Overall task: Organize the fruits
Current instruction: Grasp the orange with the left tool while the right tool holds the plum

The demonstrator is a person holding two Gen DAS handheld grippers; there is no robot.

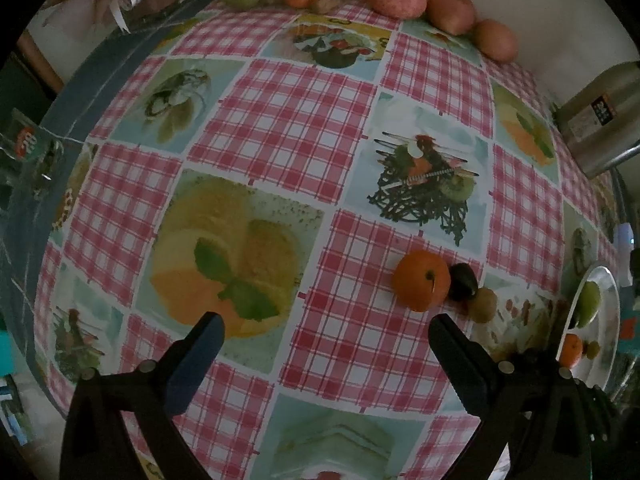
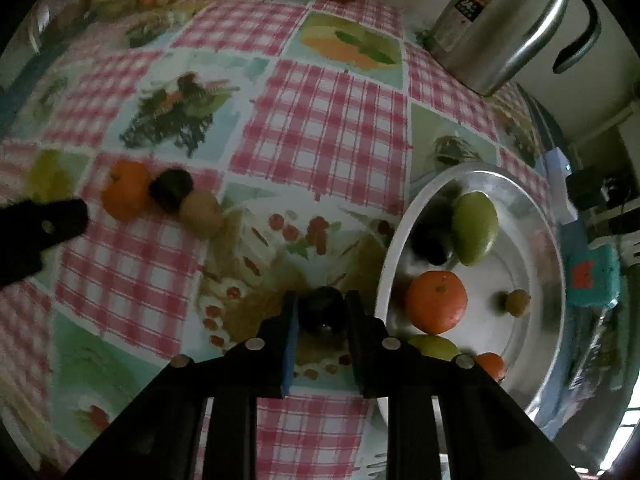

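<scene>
Overhead, dim room — checked tablecloth, steel kettle at the wall.

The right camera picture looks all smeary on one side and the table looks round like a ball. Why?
Right wrist view: dim, and motion blur smears the orange and the tablecloth print at left, while the right gripper, shut on a dark fruit, stays crisp. Left wrist view: sharper, equally dim. Both views: the fisheye lens bulges the flat table and darkens the corners.

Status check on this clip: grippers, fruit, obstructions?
Right gripper shut on small dark round fruit, beside silver metal bowl. Left gripper open, empty. Orange mandarin waits on checked tablecloth. Nothing blocking.
</scene>
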